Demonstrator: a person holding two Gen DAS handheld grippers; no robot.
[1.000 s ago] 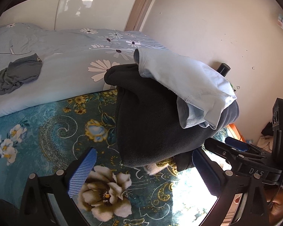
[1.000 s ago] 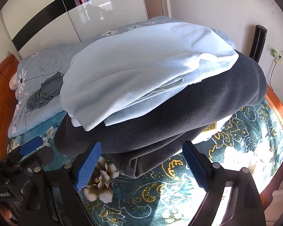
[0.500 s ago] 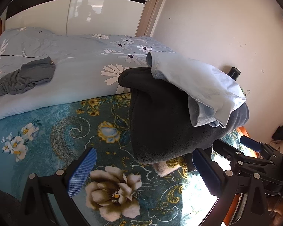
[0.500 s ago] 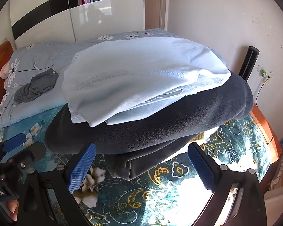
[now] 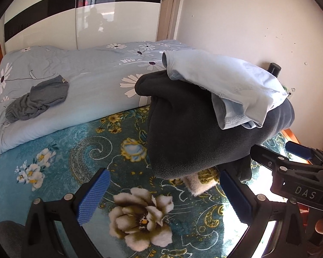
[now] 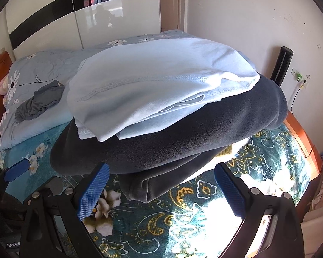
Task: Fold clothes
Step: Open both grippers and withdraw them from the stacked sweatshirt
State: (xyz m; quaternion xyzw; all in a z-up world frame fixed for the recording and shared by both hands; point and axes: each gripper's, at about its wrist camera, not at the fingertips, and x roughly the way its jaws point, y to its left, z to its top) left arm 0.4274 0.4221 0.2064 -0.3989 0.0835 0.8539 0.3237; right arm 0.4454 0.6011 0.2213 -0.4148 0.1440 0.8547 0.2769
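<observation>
Both our grippers have jaws wide apart, gripping nothing. Left gripper [image 5: 163, 195] and right gripper [image 6: 161, 189] sit low at the near edge of the dark fleece [image 6: 183, 137], pads under its overhang; contact unclear. Folded light blue shirt [image 6: 152, 86] lies on top of the fleece. Fleece stack sits above the teal floral blanket [image 5: 64, 161]. Crumpled grey garment [image 5: 36, 101] lies well left of the fleece, on the blue daisy duvet [image 5: 92, 75].

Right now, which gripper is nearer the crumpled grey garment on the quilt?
Left. The left gripper faces the grey garment over open bedspread; the right gripper sits behind the folded stack.
</observation>
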